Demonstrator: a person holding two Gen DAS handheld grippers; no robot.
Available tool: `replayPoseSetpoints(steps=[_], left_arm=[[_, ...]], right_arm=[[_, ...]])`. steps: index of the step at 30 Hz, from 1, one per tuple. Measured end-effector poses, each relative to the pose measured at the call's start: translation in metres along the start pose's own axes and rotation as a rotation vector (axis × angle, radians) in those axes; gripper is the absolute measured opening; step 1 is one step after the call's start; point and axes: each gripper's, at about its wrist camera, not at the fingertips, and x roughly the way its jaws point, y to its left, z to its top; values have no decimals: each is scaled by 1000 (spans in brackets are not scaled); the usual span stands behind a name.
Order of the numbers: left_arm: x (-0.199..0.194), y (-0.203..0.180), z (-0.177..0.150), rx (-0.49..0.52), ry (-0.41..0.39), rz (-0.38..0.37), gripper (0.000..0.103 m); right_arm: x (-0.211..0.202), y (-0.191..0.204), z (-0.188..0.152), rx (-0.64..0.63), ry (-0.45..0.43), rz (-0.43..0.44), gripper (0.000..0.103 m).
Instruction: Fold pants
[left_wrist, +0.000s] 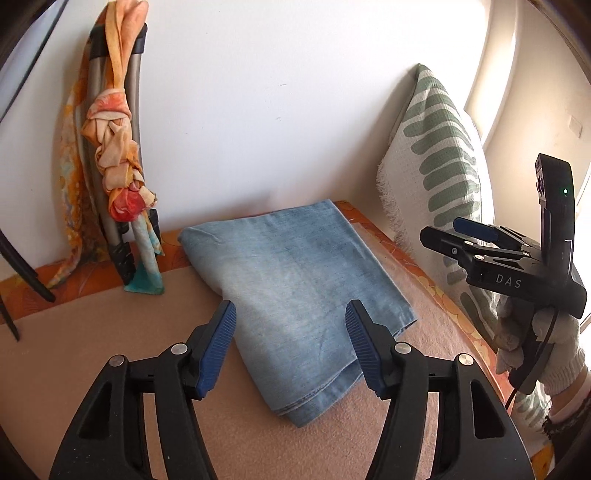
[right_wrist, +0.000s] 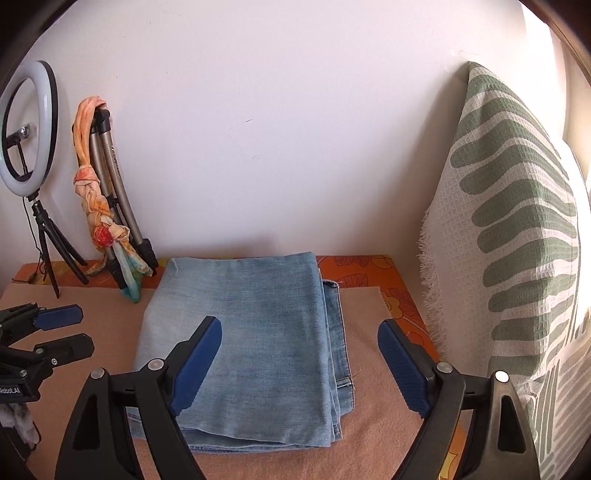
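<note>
1. The pants (right_wrist: 243, 343), light blue denim, lie folded into a compact multi-layer rectangle on the tan mat (right_wrist: 369, 435) that covers the worktop, with the far edge near the wall.

2. Left gripper (left_wrist: 291, 343): jaws spread wide and holding nothing, hovering above the near end of the pants. No contact between its pads and the denim can be confirmed.

3. Right gripper (right_wrist: 299, 369): jaws likewise released and empty, poised over the near right part of the bundle. In the left wrist view it appears off to the right, in front of the cushion (left_wrist: 436, 177).

4. Judgement on progress: the fold looks essentially complete. Along the right side, lower layers and a hem show past the top layer, so the stack is not perfectly squared.

5. Risks from here:
   - A jaw catching the top layer on withdrawal could drag it and open the fold.
   - Any attempt to tidy the offset right edge may shift the whole stack, since the denim rests loose on the mat.
   - A wide sweep to the right could strike the cushion, which stands near the pants.
   - A sweep left could knock the folded tripod (right_wrist: 118, 206) leaning on the wall, wrapped in an orange scarf (right_wrist: 92, 195), or the ring light (right_wrist: 29, 125).
</note>
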Motion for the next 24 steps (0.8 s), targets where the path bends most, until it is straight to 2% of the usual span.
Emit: replayPoseSetpoints(steps=[6, 9, 12, 15, 24], left_arm=[[-48, -19, -9, 35, -46, 4, 73], [-69, -26, -15, 47, -63, 19, 75], [-90, -32, -24, 62, -80, 17, 75], [-110, -36, -35, 60, -95, 10, 81], [-162, -50, -72, 98, -127, 20, 81]], right_arm=[[-61, 27, -11, -30, -46, -16, 101], [-88, 41, -19, -37, -61, -5, 103], [-111, 52, -28, -33, -66, -4, 103], [-131, 60, -38, -15, -75, -12, 103], [-187, 83, -76, 26, -120, -73, 103]])
